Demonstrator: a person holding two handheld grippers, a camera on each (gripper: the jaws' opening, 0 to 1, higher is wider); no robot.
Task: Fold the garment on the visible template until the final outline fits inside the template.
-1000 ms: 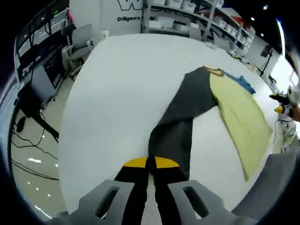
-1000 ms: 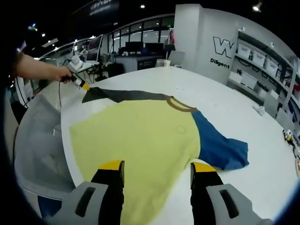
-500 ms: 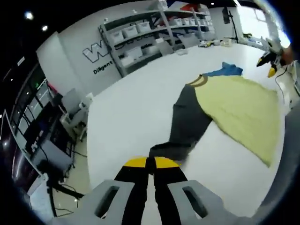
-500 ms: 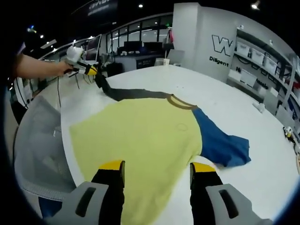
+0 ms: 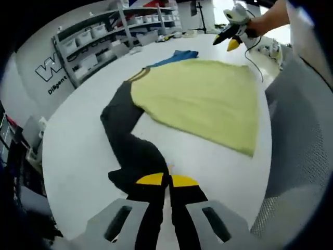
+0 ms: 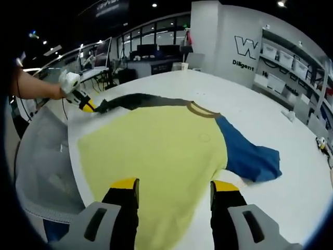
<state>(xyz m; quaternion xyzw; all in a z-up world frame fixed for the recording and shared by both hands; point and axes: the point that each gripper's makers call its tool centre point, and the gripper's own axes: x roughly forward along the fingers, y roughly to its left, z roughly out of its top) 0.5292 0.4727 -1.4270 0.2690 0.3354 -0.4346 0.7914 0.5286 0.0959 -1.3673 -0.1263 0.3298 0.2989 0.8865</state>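
Shirt [image 6: 156, 151] spread on the white table [image 6: 250, 120].
My left gripper [image 5: 167, 180] pinches its dark sleeve [image 5: 130, 151]; my right gripper [image 6: 174, 186] hangs with jaws spread, holding nothing.

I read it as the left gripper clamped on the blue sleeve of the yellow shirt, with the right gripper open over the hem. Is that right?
Not quite: the left gripper is shut on the dark grey sleeve, as the left gripper view shows. The blue sleeve lies flat on the white table, untouched. The right gripper is indeed open over the hem of the yellow shirt.
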